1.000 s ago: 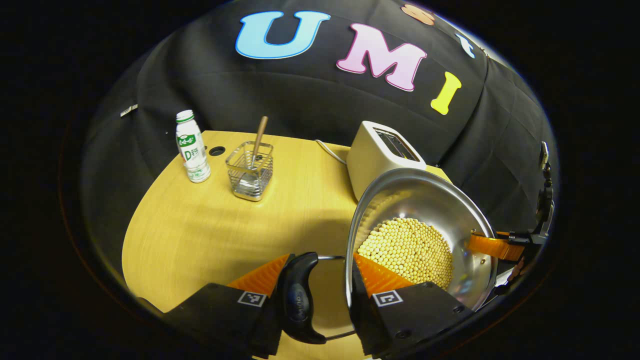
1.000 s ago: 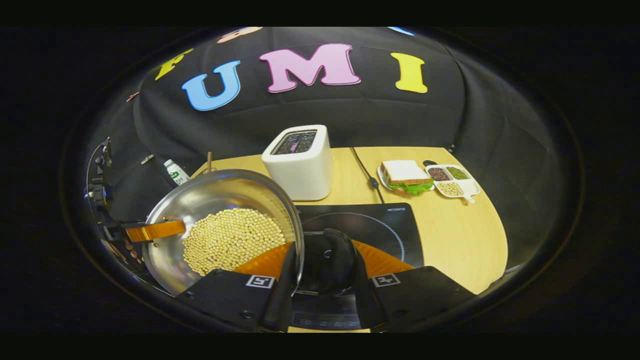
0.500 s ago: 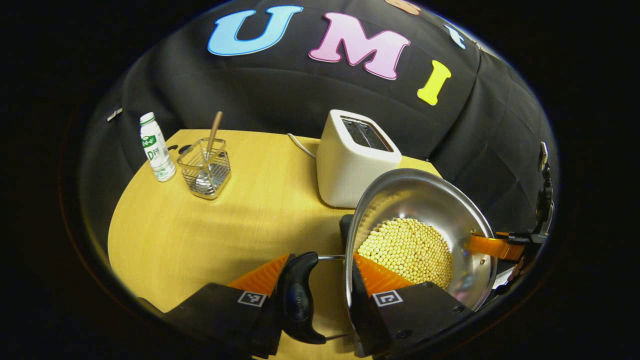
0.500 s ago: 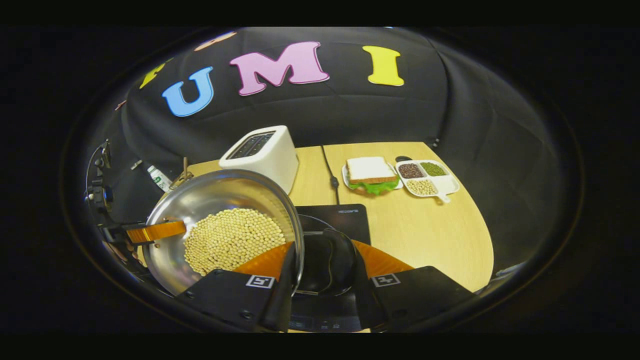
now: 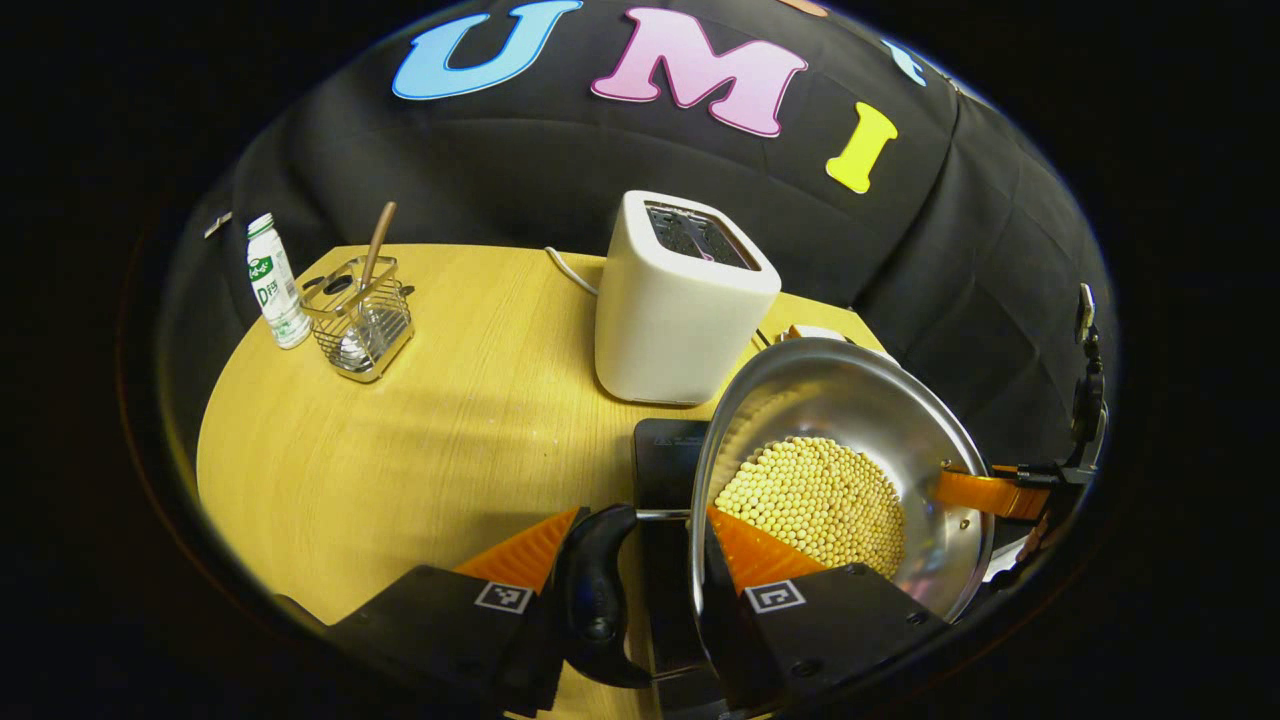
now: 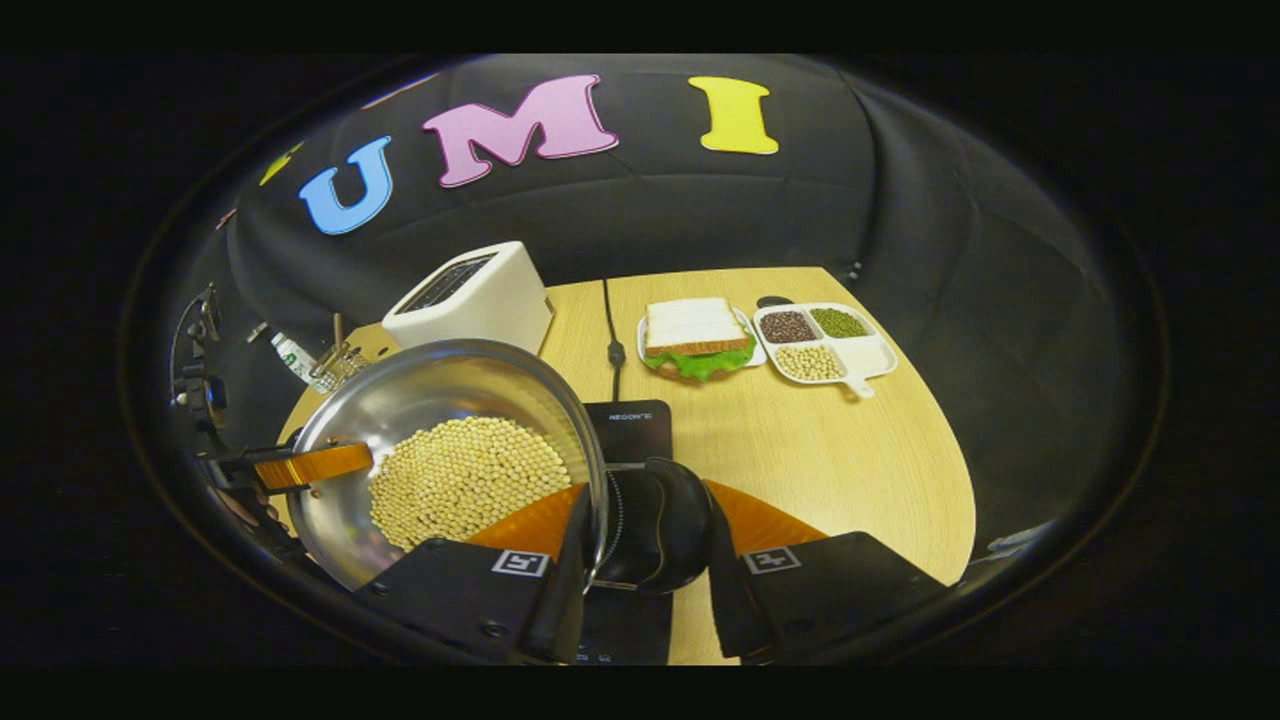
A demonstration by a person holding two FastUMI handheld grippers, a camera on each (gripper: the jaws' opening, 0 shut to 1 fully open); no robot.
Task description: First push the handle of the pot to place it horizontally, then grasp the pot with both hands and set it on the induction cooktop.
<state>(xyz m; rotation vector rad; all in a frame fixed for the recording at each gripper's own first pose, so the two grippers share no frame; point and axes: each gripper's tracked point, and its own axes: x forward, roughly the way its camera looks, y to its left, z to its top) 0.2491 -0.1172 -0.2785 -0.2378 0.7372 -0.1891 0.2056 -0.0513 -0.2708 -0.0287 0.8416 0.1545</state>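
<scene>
A steel pot holding yellow beans hangs above the table between my two grippers. My left gripper is shut on the pot's black side handle, with one finger inside the pot wall. On the opposite side, my right gripper is shut on the other black handle. The same pot sits at the left of the right gripper view. The black induction cooktop lies just beneath the pot, and that cooktop is partly hidden by it.
A white toaster stands behind the cooktop, its cable running back. A bottle and a wire basket with a spoon stand far left. A sandwich plate and a divided tray sit far right.
Both grippers have carried the pot to the right across the table. The cooktop has come into the left gripper view and now lies under the pot.
</scene>
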